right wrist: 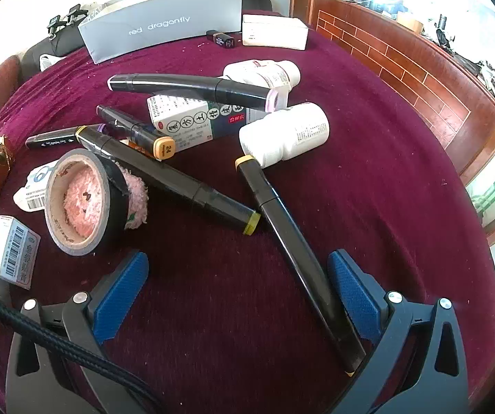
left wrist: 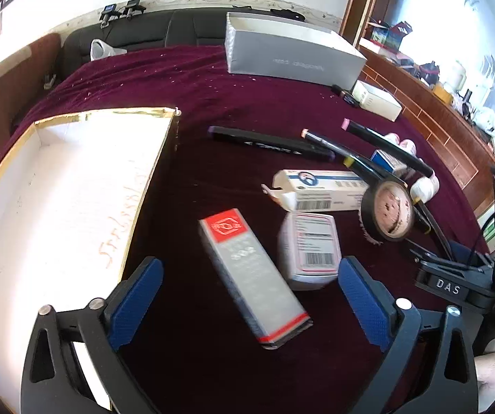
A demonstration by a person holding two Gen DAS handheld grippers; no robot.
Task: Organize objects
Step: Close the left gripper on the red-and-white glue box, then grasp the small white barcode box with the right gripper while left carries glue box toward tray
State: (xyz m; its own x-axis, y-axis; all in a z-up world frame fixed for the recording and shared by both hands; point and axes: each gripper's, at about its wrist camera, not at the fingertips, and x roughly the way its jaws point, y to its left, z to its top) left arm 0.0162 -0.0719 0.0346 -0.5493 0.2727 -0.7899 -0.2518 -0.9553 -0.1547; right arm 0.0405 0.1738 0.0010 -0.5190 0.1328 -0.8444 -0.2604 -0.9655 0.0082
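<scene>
My left gripper (left wrist: 251, 293) is open above a grey box with red ends (left wrist: 252, 277), which lies between the blue pads without touching them. A small white barcode box (left wrist: 311, 252) lies just right of it. To the left stands an open white tray with a gold rim (left wrist: 57, 186). My right gripper (right wrist: 237, 293) is open over the maroon cloth; a black marker with yellow caps (right wrist: 292, 241) lies close against its right pad (right wrist: 354, 296). Ahead of it lie more markers (right wrist: 168, 176), a black tape roll (right wrist: 78, 203), medicine boxes (right wrist: 192, 120) and two white bottles (right wrist: 289, 134).
A grey shoe box (right wrist: 164, 24) and a white carton (right wrist: 275, 31) stand at the far side of the maroon tablecloth (right wrist: 368, 189). A wooden sideboard (right wrist: 403, 55) runs along the right. The other gripper's black frame (left wrist: 454, 286) shows at the right of the left wrist view.
</scene>
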